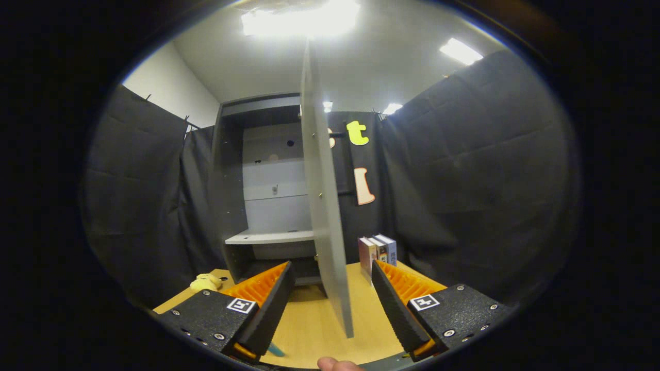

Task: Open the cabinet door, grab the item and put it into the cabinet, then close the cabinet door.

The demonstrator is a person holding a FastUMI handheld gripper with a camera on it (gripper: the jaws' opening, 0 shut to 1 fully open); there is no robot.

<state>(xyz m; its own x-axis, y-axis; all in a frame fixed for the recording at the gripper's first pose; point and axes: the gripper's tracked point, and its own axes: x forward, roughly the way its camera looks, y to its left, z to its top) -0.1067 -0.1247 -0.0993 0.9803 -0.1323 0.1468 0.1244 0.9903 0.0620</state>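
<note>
Both fingers of my gripper (332,304) spread wide, empty, the open cabinet door (322,206) edge-on between them untouched; the item, I judge the yellow toy (206,282), lies left by the cabinet (268,196), so back clear of the door, then swing left

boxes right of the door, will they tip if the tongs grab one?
Likely. The boxes stand upright and narrow on the table, so a side nudge could topple them. They look like stiff, light cartons and probably slide easily. The tongs are open, straddling the open door's edge.
</note>
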